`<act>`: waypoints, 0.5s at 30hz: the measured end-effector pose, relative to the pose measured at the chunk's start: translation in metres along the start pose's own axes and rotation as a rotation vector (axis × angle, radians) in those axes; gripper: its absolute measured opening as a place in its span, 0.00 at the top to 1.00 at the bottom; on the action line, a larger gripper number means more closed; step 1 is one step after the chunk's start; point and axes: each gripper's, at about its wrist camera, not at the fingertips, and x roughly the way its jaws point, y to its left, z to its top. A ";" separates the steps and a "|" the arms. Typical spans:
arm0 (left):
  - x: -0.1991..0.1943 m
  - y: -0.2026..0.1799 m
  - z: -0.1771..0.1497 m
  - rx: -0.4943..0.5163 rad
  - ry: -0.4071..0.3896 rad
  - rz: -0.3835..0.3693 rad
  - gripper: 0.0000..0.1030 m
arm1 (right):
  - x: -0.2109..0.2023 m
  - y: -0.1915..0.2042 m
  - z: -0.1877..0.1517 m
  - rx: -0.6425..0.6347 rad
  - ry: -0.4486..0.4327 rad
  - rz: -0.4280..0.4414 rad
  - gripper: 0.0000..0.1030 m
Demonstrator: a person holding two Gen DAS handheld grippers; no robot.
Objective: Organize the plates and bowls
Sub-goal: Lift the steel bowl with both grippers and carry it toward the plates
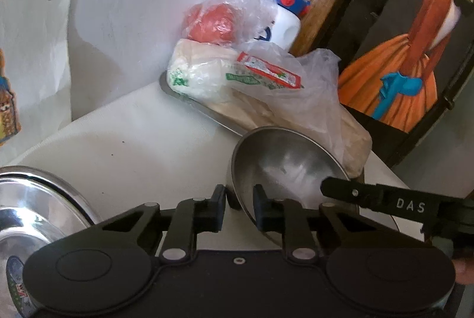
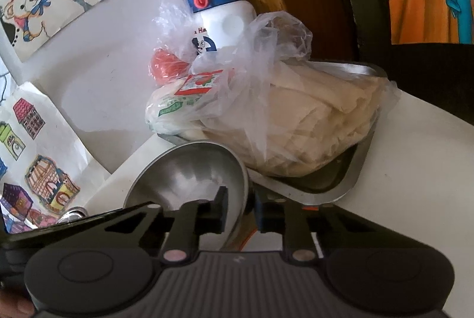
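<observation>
Both tongs (image 1: 239,209) (image 2: 240,212) pinch the steel bowl's (image 1: 284,161) rim, bagged bread tray (image 2: 349,184) just behind.

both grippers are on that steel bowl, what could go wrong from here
1. The left gripper and right gripper each straddle opposite rims of the steel bowl; uneven pulls could make the smooth rim slip out.
2. The bowl sits close against the bagged food on the tray, so lifting it may snag the loose plastic.
</observation>
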 end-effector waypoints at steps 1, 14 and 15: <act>0.000 0.001 0.000 -0.005 -0.001 0.004 0.81 | -0.001 0.000 0.000 0.001 -0.004 -0.001 0.85; -0.046 0.004 0.008 -0.048 -0.054 -0.023 0.86 | -0.056 0.039 -0.004 -0.031 -0.082 0.012 0.86; -0.054 0.003 0.007 -0.049 -0.060 -0.027 0.86 | -0.063 0.043 -0.005 -0.030 -0.086 0.016 0.86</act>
